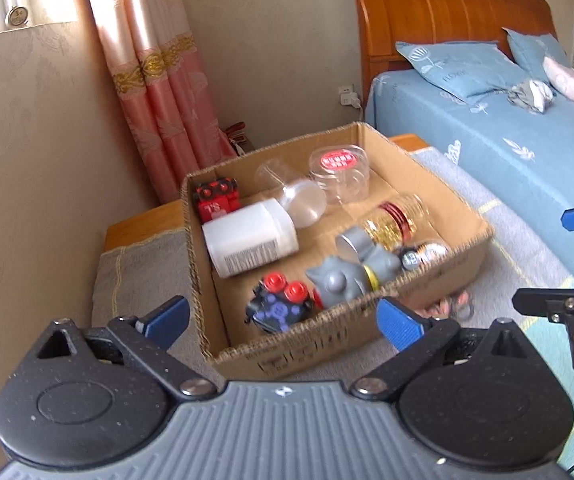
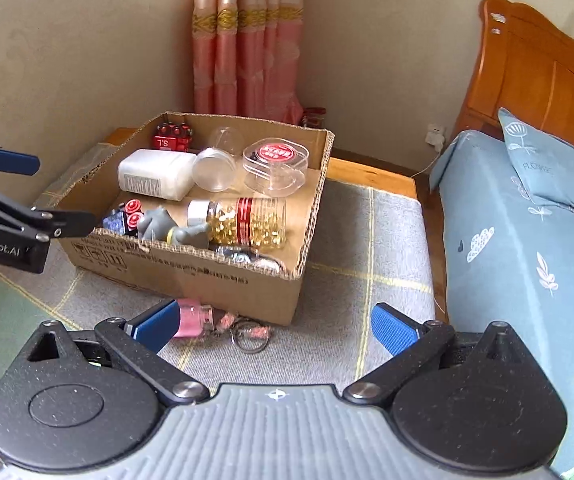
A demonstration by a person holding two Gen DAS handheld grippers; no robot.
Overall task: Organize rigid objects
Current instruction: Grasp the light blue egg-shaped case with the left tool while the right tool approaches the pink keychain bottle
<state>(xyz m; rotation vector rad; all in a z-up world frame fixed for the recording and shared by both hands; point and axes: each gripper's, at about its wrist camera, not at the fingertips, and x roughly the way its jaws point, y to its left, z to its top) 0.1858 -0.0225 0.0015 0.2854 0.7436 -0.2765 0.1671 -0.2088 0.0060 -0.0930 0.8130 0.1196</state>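
Cardboard, an open brown box (image 2: 191, 276) is sitting mid-frame on the grey checked mat (image 2: 367, 240), holding a white plastic bottle (image 2: 155, 174), a capsule jar (image 2: 247, 222) and a grey toy (image 2: 157, 224). Both the left claw (image 1: 283, 320) and right claw (image 2: 275, 326) are hanging released, empty; a pink keyring bottle (image 2: 191, 318) is lying at lower centre, before the box.

Lighting: soft, even daylight, entering from the window behind the pink satin curtain (image 1: 155, 92), which glows palest at its top. Brightness: moderate, with no deep shadows. Glare: pale sheen on the clear plastic jars and on the glossy orange wooden headboard (image 1: 439, 12) right of the curtain. Blur: slight motion smear over the open brown cardboard box (image 1: 283, 350) below the curtain, its printed lettering unreadable. Distortion: strong fisheye bending, walls curving at the edges; dark vignette in the upper right corners of both views.
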